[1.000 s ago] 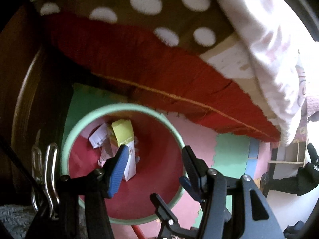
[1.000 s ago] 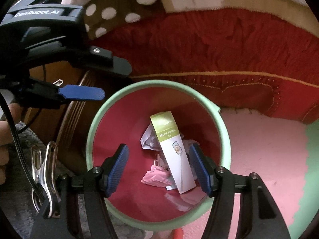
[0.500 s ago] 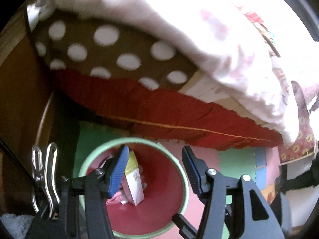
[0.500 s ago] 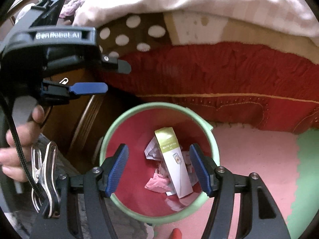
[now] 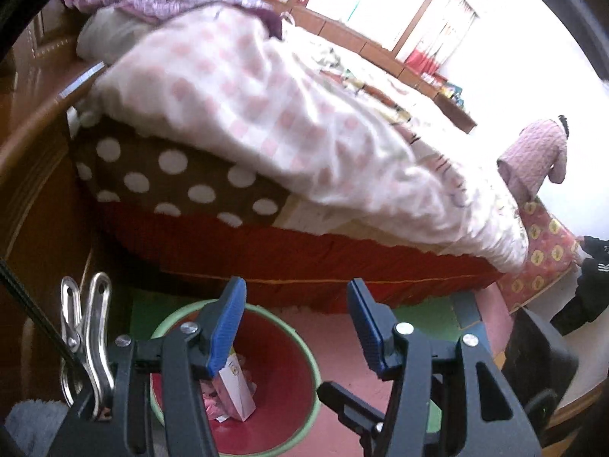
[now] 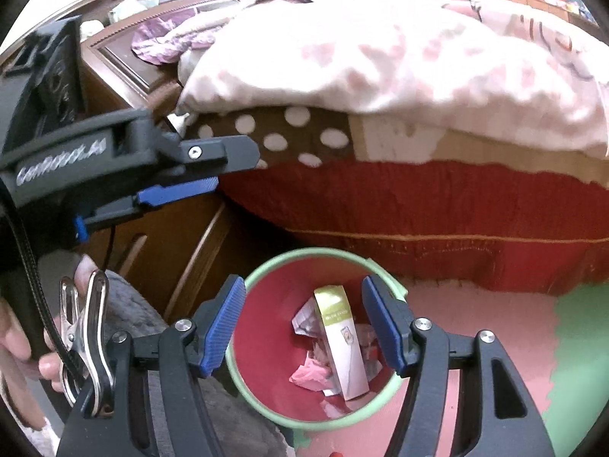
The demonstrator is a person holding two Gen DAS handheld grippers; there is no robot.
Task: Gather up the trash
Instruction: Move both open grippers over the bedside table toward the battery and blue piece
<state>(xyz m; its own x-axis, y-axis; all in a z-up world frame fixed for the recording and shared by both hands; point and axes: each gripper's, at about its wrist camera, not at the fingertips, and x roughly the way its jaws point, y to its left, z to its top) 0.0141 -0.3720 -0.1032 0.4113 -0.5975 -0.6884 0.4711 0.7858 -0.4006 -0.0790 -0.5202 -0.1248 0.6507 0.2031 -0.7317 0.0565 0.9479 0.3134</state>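
Observation:
A round bin with a pale green rim (image 6: 266,266) and red inside stands on the floor beside the bed. Inside it lie a tall white and yellow-green carton (image 6: 342,342) and crumpled white and pink paper (image 6: 308,371). The bin (image 5: 304,342) and carton (image 5: 236,388) also show in the left wrist view. My right gripper (image 6: 304,323) is open and empty, high above the bin. My left gripper (image 5: 297,327) is open and empty, raised higher; it also shows in the right wrist view (image 6: 179,190), held by a hand.
A bed with a red skirt (image 6: 418,205), a brown dotted blanket (image 5: 171,179) and a pink-white quilt (image 5: 285,122) stands behind the bin. A wooden nightstand (image 6: 182,236) is to the left. Foam floor mats (image 6: 475,323) are pink and green. A person in pink (image 5: 533,160) stands far right.
Both grippers have risen away from the bin, which now looks smaller and lower. The left gripper has tilted up, bringing the bed top and room into view. Both stay open.

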